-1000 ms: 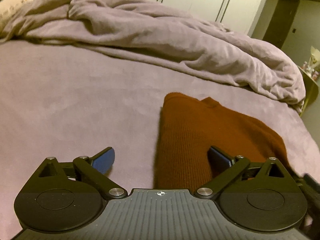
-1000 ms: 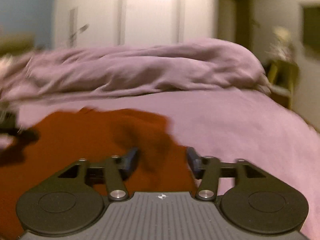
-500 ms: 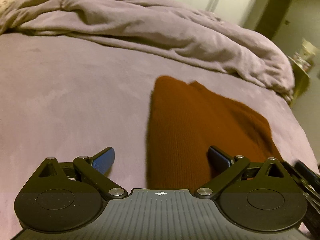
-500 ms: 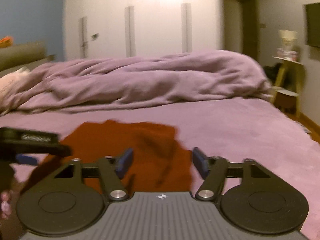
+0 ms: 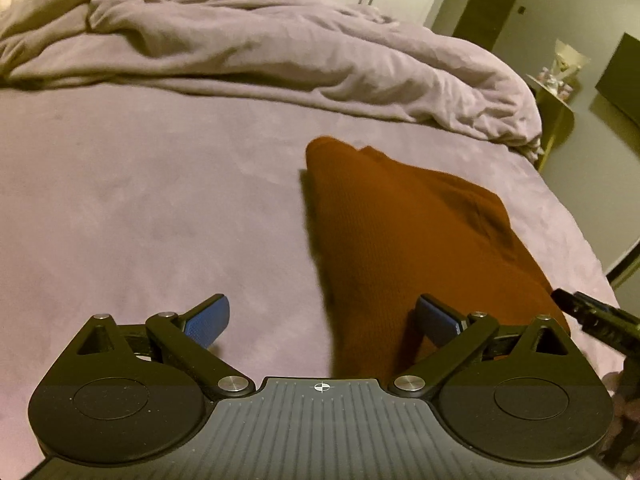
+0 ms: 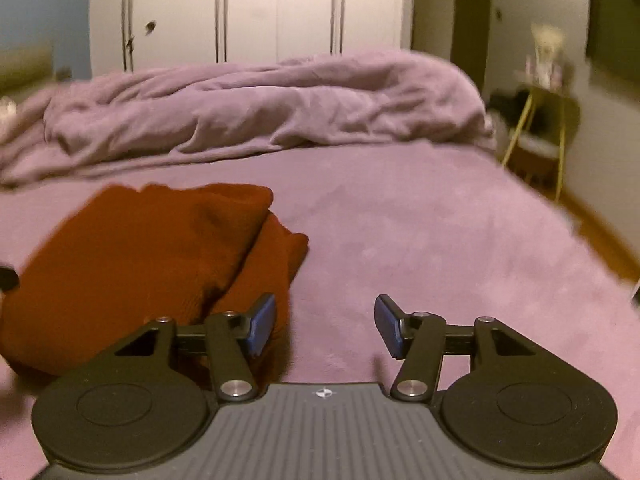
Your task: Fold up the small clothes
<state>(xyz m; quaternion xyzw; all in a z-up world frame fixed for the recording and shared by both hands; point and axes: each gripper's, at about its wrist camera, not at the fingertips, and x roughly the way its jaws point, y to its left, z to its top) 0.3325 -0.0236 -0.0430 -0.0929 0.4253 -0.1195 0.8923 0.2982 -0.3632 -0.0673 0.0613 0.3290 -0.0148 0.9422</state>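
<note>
A rust-brown knitted garment (image 5: 404, 240) lies folded on the purple bed. In the left wrist view it runs from the middle toward the lower right. My left gripper (image 5: 322, 318) is open and empty, its right finger over the garment's near left edge. In the right wrist view the garment (image 6: 132, 264) lies at the left, with a folded flap on its right side. My right gripper (image 6: 326, 326) is open and empty, just right of the garment, its left finger over the garment's near right edge. The right gripper's tip (image 5: 592, 316) shows at the left wrist view's right edge.
A rumpled purple duvet (image 5: 260, 48) is heaped across the far side of the bed (image 6: 440, 240). White wardrobe doors (image 6: 248, 12) stand behind. A small yellow-legged side table (image 6: 540, 120) with items stands beyond the bed's right edge.
The right gripper has opened wider and shifted right, off the garment. The left gripper has pulled back slightly. The garment lies still.
</note>
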